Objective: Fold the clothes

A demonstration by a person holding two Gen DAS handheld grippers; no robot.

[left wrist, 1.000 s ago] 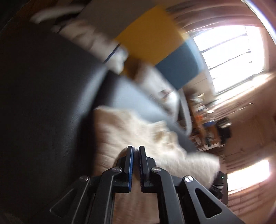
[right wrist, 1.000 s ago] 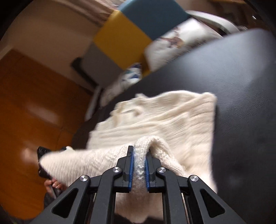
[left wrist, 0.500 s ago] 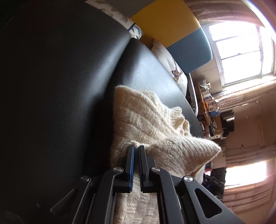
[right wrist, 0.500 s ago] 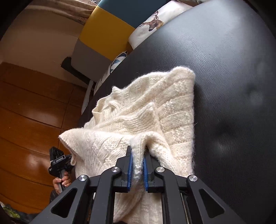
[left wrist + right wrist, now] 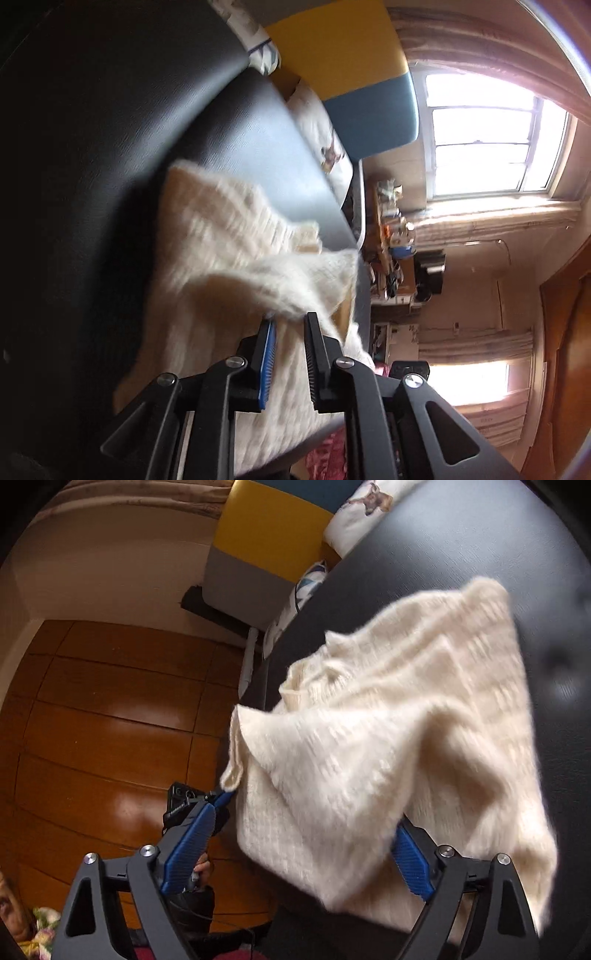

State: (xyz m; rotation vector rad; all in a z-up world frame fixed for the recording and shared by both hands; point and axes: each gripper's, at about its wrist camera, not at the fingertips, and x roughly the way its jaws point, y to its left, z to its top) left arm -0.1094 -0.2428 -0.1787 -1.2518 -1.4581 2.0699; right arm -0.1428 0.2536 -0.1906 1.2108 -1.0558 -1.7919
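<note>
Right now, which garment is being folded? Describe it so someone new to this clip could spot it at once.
Find the wide black cushion that fills the right wrist view. On it lies the sweater, partly folded, one flap loose over the open right gripper. It is the only cream, fuzzy knit here; the pillow beyond it is smooth and printed.

Cream ribbed-knit sweater (image 5: 424,720), black surface (image 5: 461,535)
</note>
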